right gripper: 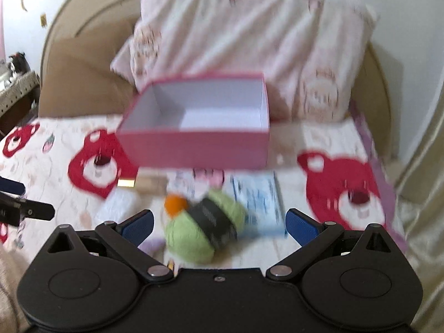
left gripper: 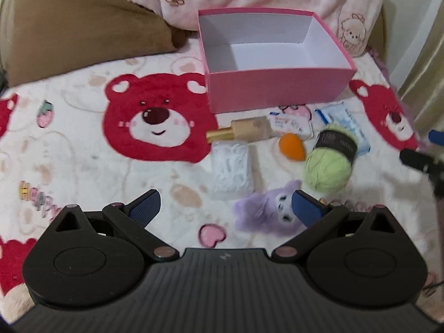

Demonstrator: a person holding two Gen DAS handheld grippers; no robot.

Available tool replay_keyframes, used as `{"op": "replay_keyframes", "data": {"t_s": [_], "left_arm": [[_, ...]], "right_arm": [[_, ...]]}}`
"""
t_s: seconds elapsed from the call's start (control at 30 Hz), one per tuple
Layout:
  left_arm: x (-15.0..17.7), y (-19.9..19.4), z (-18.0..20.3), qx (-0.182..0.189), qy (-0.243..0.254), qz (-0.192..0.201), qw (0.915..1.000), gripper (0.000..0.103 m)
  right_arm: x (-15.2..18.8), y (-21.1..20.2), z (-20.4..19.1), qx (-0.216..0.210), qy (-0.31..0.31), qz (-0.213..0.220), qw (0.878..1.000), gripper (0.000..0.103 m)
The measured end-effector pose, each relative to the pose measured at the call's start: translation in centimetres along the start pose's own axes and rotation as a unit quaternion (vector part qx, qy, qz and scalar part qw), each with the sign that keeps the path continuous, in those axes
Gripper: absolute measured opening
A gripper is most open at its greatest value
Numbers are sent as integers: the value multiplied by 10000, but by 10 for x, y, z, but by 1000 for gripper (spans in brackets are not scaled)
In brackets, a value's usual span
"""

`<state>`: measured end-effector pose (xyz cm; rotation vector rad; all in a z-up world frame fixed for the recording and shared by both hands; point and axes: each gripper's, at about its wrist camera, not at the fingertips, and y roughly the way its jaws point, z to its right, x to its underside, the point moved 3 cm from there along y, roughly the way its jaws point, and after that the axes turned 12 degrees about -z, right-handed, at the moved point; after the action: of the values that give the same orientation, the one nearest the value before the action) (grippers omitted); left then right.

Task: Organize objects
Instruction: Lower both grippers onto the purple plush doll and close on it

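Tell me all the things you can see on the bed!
box: 1, pink, white inside, nothing in it, at the back
bottle: 1, beige with gold cap, lying before the box
white packet: 1, below the bottle
orange sponge: 1, middle
yarn ball: 1, green, black band
blue packet: 1, behind the yarn
purple plush toy: 1, nearest
blanket: 1, red bears
left gripper: open
right gripper: open, yarn ahead
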<state>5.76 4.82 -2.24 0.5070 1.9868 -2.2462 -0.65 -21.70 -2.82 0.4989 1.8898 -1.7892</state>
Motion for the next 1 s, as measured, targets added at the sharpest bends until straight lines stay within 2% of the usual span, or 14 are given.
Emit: {"op": "replay_keyframes", "data": {"t_s": [0.07,0.13,0.23,0.33,0.4,0.6,0.67,0.8,0.9,1.0], "left_arm": [[-12,8,-2,-13,37,52,10000,100],[-20,18,-5,0,8,104,9999,99],[-25,33,-10,318,-117,166,9993,96],[-23,50,-14,535,-255,105,9982,92],[-18,62,-14,579,-264,26,9980,91],[-1,96,-17,894,-303,-308,9951,76],[4,106,-18,945,-303,-378,9943,75],[17,119,-15,1185,-300,-497,9913,70],[23,129,-10,1271,-248,-470,9905,63],[25,138,-13,1339,-547,-360,9888,62]], "right_arm": [[-3,6,-6,-34,-88,141,9999,102],[-4,14,-11,-154,-208,52,9997,102],[-4,36,-19,-539,-394,-693,9954,102],[-4,59,-22,-925,7,-1233,9880,102],[-1,67,-31,-1037,-71,-1391,9848,103],[21,101,-70,-1516,-363,-1906,9692,101],[29,110,-81,-1655,-457,-1983,9650,97],[39,117,-95,-2032,-514,-1828,9605,92],[46,122,-97,-1957,-558,-1771,9629,84],[49,128,-99,-1844,-562,-1669,9669,79]]}}
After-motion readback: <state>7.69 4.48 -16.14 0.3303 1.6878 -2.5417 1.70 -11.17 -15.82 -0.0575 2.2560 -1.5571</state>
